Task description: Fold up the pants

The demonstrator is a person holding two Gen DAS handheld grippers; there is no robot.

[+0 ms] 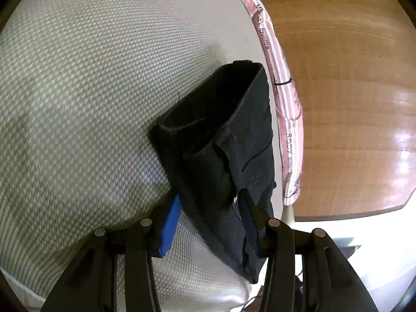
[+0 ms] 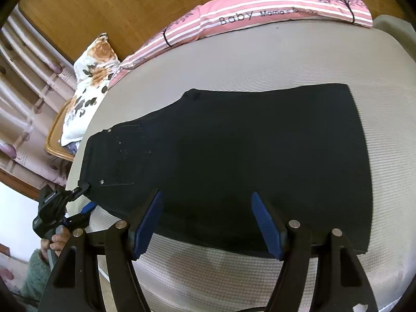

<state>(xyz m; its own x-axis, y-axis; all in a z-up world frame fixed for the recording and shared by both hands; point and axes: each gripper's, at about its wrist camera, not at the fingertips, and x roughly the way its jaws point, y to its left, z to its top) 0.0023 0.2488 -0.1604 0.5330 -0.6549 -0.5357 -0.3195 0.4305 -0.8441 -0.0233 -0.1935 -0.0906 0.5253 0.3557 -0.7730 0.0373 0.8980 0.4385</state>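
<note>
Left gripper (image 1: 210, 208) clamping black pants (image 1: 221, 140), its right pad hidden, right gripper (image 2: 206, 223) released.

The pants (image 2: 228, 156) are black, with tiny silver studs. The bed cover (image 2: 260, 59) is pale grey-white with a small woven pattern. Along its far edge lies a pink pillow (image 2: 260, 7) with white stripes and dark trees — beside it, a white pillow (image 2: 91, 78) with orange flowers. The gripper pads (image 2: 265, 223) are blue.
</note>
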